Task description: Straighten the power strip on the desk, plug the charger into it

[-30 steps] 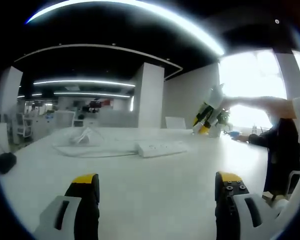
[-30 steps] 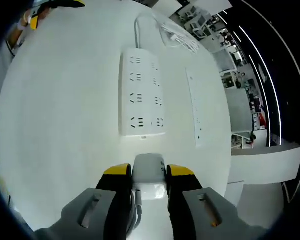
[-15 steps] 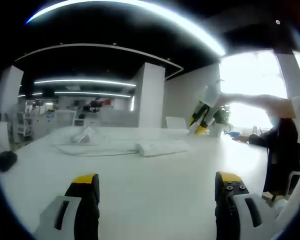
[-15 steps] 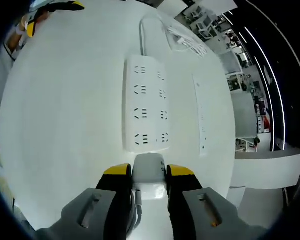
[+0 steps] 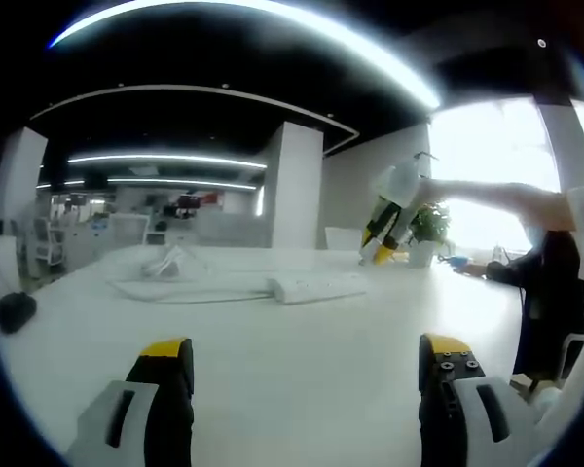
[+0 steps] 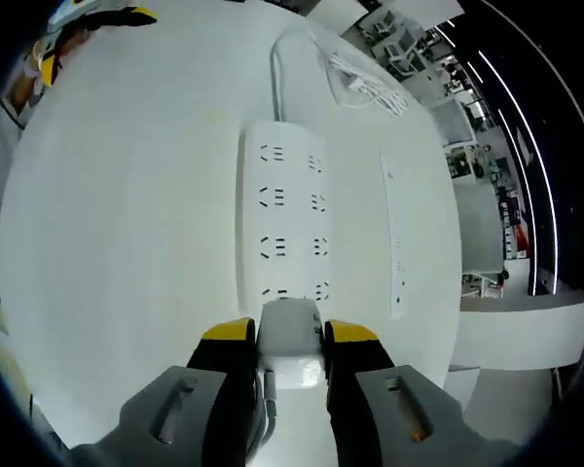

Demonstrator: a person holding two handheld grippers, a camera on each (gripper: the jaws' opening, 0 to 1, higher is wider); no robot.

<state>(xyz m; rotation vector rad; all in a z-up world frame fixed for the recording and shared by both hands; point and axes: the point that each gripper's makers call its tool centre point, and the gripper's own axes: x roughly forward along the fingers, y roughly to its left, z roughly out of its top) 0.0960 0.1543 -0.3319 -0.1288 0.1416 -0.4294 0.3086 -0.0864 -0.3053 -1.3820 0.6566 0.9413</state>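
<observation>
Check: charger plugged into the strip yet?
Not yet. The right tongs hold the charger over the strip's near end; whether its prongs touch the sockets is hidden.

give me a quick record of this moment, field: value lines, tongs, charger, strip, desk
right tongs: shut on the white charger, held above the near end of the power strip
left tongs: open, nothing between them, low over the desk
power strip: white, flat on the desk, cord running off its far end
second strip: narrow, white, lying beside the power strip
desk: white
charger plugged in: not yet
</observation>
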